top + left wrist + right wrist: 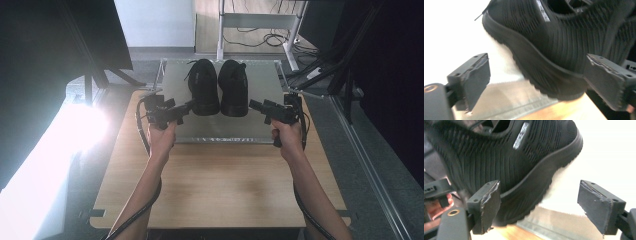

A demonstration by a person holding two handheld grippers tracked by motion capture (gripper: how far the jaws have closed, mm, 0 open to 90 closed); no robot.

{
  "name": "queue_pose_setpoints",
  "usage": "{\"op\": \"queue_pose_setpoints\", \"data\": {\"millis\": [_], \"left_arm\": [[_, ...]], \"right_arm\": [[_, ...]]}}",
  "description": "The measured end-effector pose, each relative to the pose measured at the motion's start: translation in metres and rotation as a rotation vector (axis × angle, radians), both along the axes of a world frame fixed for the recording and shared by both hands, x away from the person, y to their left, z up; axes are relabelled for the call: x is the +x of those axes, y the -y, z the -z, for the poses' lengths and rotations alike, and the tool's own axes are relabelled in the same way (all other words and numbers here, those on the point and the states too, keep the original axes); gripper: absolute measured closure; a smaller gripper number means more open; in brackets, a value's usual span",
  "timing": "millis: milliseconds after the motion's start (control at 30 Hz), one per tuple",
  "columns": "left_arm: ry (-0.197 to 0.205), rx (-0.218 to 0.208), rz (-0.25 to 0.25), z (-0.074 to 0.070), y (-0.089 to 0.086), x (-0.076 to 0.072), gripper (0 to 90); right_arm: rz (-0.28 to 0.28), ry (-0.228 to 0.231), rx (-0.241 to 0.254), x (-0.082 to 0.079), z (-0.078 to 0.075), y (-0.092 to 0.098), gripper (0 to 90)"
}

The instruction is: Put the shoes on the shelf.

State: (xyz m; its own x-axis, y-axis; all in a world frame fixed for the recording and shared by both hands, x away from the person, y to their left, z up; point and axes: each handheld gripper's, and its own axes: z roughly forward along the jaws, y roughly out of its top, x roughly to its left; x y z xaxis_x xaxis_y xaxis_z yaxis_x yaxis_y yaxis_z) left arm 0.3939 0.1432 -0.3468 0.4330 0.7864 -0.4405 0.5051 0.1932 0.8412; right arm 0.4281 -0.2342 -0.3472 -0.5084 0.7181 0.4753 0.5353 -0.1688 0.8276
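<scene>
Two black knit shoes stand side by side, toes away from me, on a grey metal plate [220, 131] at the far end of the wooden table. My left gripper [190, 106] sits just left of the left shoe's [204, 86] heel. In the left gripper view its jaws are open, and that shoe's heel [554, 50] lies ahead, close to the right-hand pad [606, 82]. My right gripper [251, 104] sits just right of the right shoe's [234, 87] heel. It is open too, with that shoe's sole [524, 195] beside the left-hand pad [487, 205]. No pad presses on a shoe.
The wooden table [220, 185] stretches bare between my forearms towards the near edge. A strong light glare [80, 125] lies off the table's left side. Dark panels and frame bars stand at the far left and right. Cables trail from both grippers.
</scene>
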Motion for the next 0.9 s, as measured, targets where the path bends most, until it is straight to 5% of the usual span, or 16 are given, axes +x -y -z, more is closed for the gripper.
{"op": "queue_pose_setpoints", "data": {"millis": [267,533,900], "left_arm": [[0.003,0.032,0.03,0.015,-0.001,-0.02,1.9],[-0.004,0.042,0.056,0.033,-0.005,-0.04,2.0],[-0.008,0.143,0.086,0.047,-0.011,-0.066,2.2]], "right_arm": [[-0.05,0.04,-0.088,-0.025,0.007,0.006,14.8],[-0.081,0.032,-0.149,-0.044,0.023,0.015,13.9],[-0.102,0.021,-0.247,-0.07,0.045,0.031,13.7]]}}
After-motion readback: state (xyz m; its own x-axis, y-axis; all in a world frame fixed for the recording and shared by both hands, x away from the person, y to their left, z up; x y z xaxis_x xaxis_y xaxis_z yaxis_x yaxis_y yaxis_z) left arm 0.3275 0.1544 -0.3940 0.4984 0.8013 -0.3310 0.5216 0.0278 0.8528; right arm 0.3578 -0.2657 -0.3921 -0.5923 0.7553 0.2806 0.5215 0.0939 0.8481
